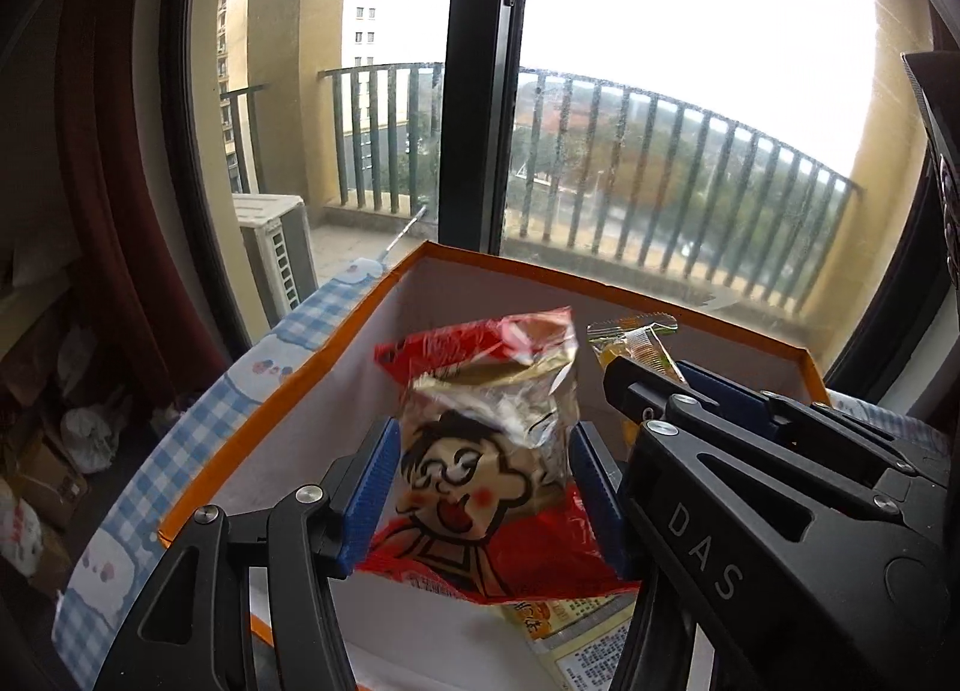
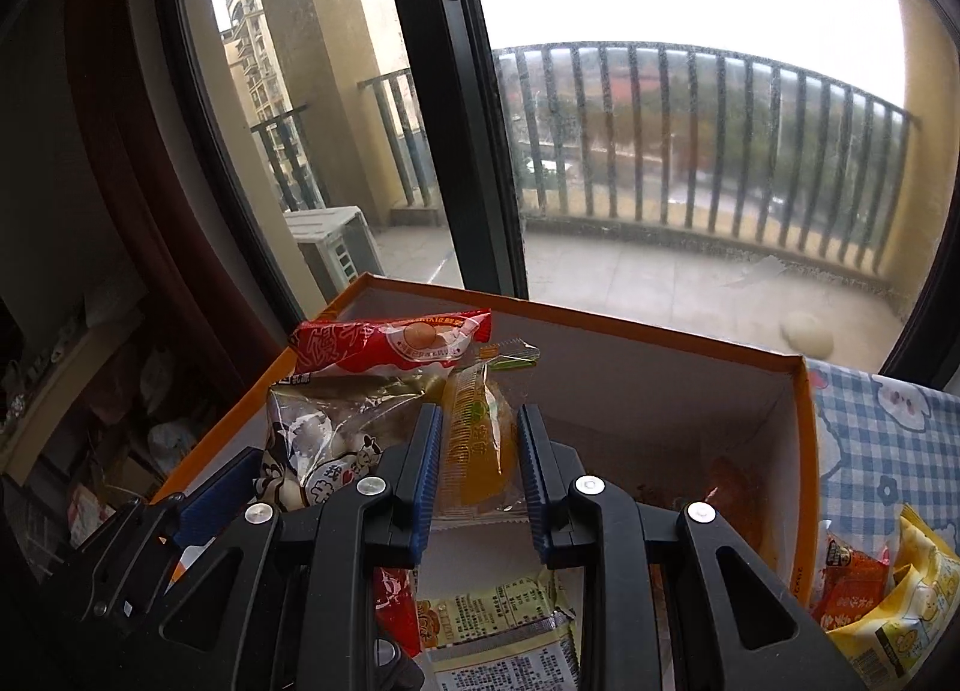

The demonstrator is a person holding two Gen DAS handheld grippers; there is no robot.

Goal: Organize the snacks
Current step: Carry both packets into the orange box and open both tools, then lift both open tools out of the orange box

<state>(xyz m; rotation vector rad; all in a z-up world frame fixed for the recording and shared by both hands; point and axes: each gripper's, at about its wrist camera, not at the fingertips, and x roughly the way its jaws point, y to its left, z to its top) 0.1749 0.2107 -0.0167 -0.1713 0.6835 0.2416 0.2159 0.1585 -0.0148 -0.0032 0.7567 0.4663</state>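
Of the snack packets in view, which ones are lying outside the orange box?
The yellow packet and the small red packet beside it lie on the checked cloth, outside the box.

There were two grippers, one orange box (image 2: 804, 451), two held snack packets, two packets lying inside the box, and two more outside it.

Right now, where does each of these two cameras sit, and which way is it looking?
Left wrist: sits on the left tongs, looking along them into the orange box toward the window; they hold a red cartoon snack bag; the right tongs show alongside.
Right wrist: sits on the right tongs, which clamp a yellow packet over the same box; the left tongs show at lower left.
Shared: box, both snacks, balcony railing.
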